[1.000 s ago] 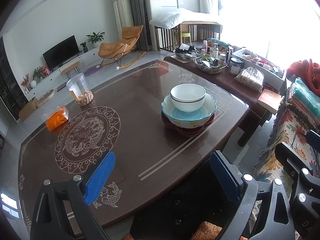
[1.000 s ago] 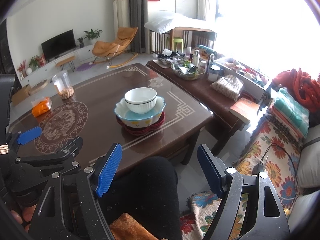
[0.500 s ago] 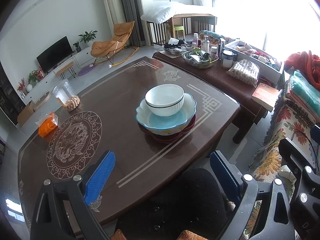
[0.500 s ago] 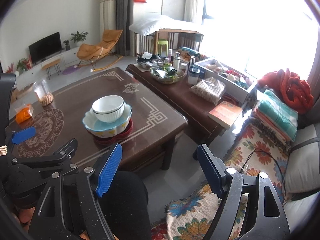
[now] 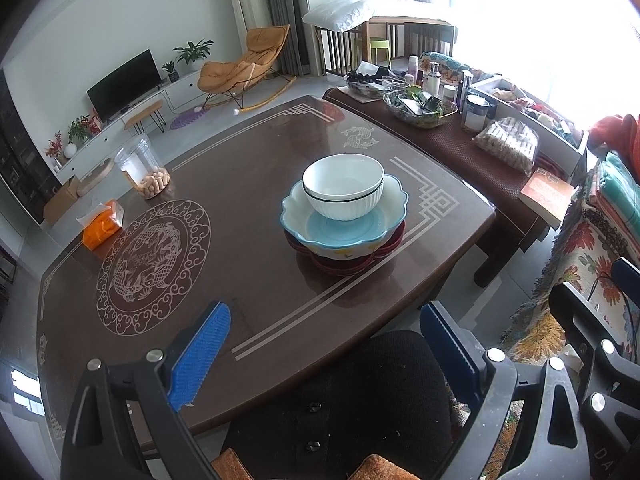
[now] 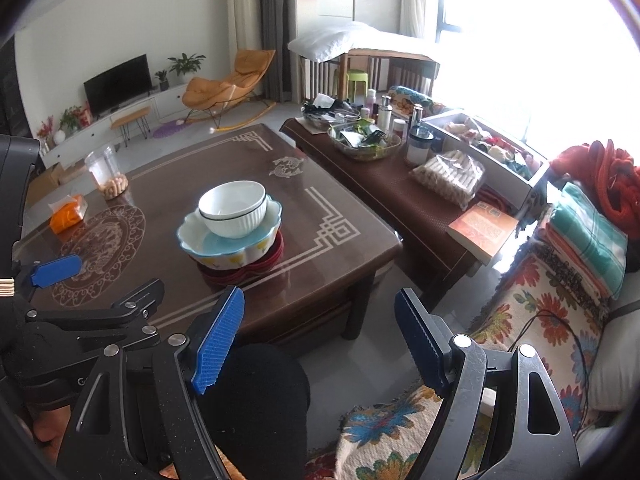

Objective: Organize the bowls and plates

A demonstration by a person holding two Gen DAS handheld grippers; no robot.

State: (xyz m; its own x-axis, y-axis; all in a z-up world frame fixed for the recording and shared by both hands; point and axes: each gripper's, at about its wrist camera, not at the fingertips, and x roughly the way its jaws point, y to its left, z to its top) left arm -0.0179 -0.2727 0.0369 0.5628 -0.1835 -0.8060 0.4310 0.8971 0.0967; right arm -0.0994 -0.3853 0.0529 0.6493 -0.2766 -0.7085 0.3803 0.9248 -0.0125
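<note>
A white ribbed bowl [image 5: 343, 186] [image 6: 233, 208] sits inside a wide blue scalloped bowl [image 5: 344, 226] [image 6: 229, 238], which rests on dark red plates [image 5: 344, 264] [image 6: 244, 270], all stacked on the brown table [image 5: 248, 184] [image 6: 320, 216]. My left gripper [image 5: 324, 344] hangs open over the table's near edge, well short of the stack, nothing between its blue pads. My right gripper [image 6: 320, 332] is open too, off the table's near right corner above a person's dark-clad knee [image 6: 256, 396]. The left gripper's body [image 6: 80, 320] shows at the left of the right wrist view.
On the table's left stand a clear jar of snacks [image 5: 144, 168] and an orange tissue pack [image 5: 102, 226]. A lower side table [image 5: 472, 148] to the right is crowded with bottles, a basket and a book [image 5: 550, 196]. A floral-covered sofa [image 6: 552, 312] lies at right.
Both grippers have drawn back and to the right from the stack, so it now looks smaller and further left in the right wrist view. Both stayed open and empty.
</note>
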